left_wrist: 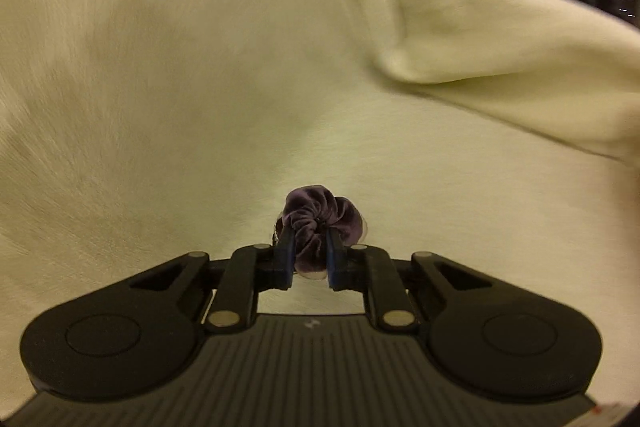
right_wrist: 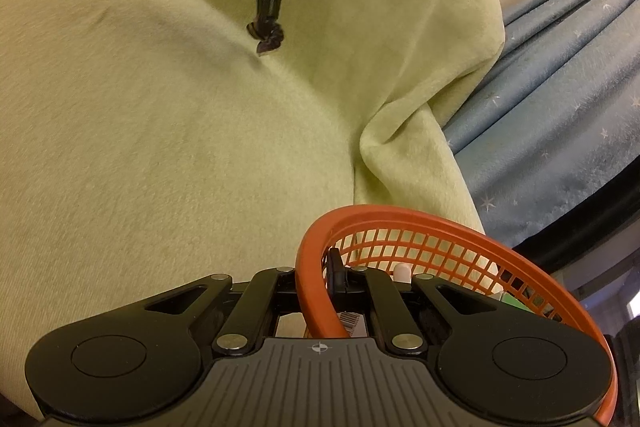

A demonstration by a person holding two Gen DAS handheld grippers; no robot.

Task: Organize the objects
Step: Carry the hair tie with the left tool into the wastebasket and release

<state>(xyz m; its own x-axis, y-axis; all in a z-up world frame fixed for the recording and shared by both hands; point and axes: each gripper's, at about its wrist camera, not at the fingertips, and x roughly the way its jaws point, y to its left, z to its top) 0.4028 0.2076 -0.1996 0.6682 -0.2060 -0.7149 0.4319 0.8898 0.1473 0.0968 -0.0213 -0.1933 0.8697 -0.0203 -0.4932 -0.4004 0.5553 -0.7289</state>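
Note:
My left gripper [left_wrist: 311, 241] is shut on a dark purple velvet scrunchie [left_wrist: 320, 213] and holds it just above a pale yellow-green blanket [left_wrist: 180, 87]. In the right wrist view the left gripper [right_wrist: 267, 31] shows at the top, held by a hand, with the scrunchie [right_wrist: 269, 39] at its tips. My right gripper [right_wrist: 318, 275] is shut on the rim of an orange mesh basket [right_wrist: 440, 227], which holds a small white item [right_wrist: 402, 271] and other partly hidden things.
The blanket [right_wrist: 160, 147] covers a soft surface and folds into a ridge [left_wrist: 500, 67] at the right. A blue star-patterned curtain [right_wrist: 560, 107] hangs at the right beyond the blanket's edge. Dark furniture shows at the far right.

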